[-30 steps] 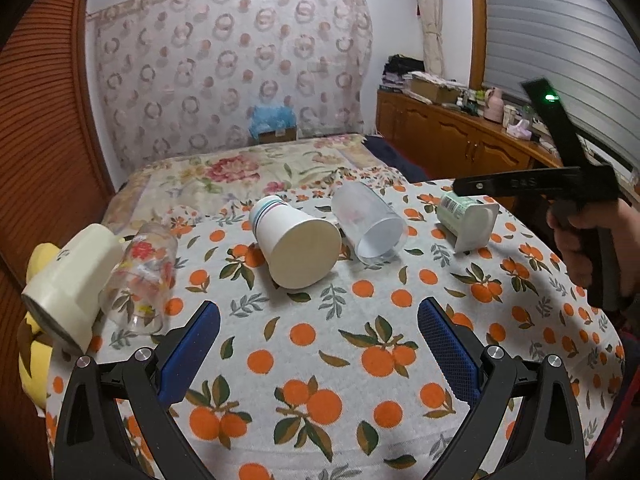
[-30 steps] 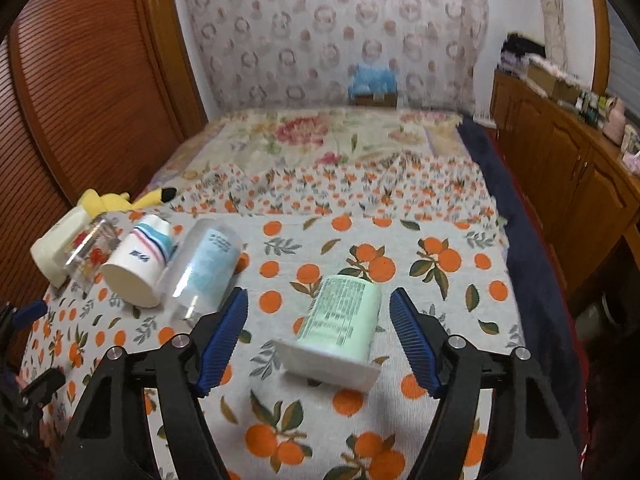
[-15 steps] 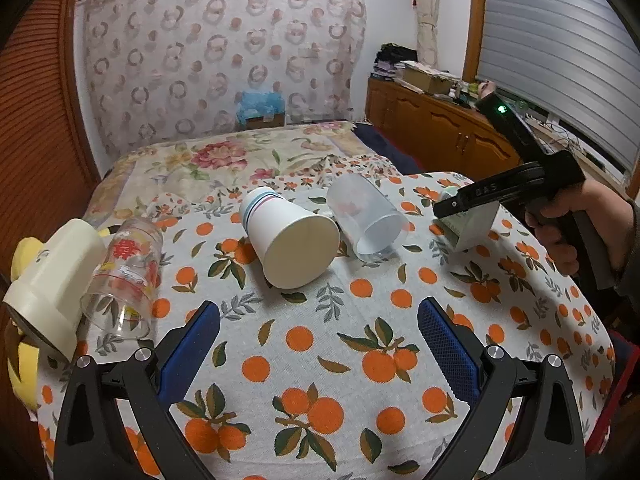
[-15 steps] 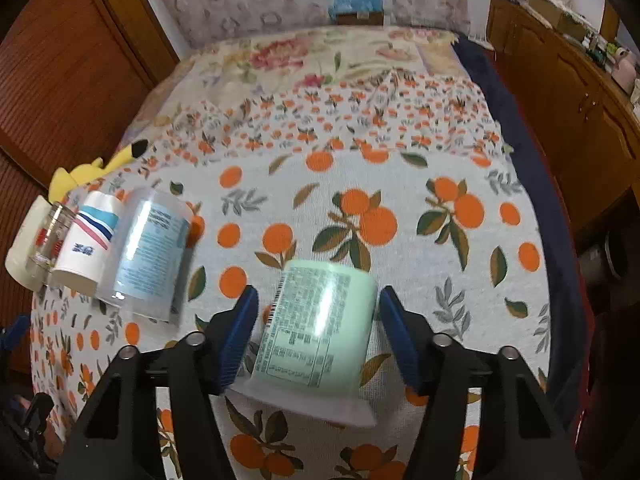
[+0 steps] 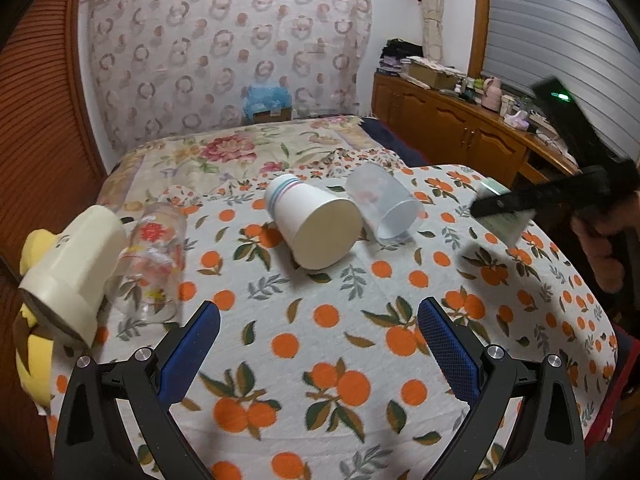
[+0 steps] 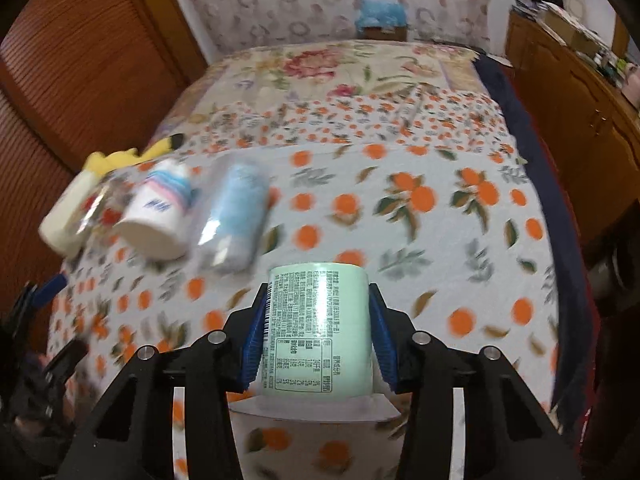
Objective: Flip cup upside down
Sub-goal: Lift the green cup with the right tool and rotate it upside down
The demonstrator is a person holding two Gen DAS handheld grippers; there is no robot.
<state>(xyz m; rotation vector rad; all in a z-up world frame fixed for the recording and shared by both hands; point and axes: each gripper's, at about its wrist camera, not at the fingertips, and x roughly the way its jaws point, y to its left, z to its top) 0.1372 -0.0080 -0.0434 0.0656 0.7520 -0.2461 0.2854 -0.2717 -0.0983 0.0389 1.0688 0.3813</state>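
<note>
I have the right gripper [image 6: 316, 336] clamped across the green cup [image 6: 318, 328] near the table's [image 5: 320, 344] right edge, seemingly lifted, sides pinched for turning. My left gripper [image 5: 319, 344] waits wide open.

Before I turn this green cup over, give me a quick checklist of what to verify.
1. Right gripper shut on the green cup: ok, both blue fingers press its sides.
2. Grip centred on the cup body: ok.
3. Cup lifted off the tablecloth: cannot tell, the view is blurred.
4. Landing spot free ahead of the cup: ok.
5. Neighbouring clear plastic cup apart from the held cup: ok.
6. Left gripper open and out of the way: ok.
</note>
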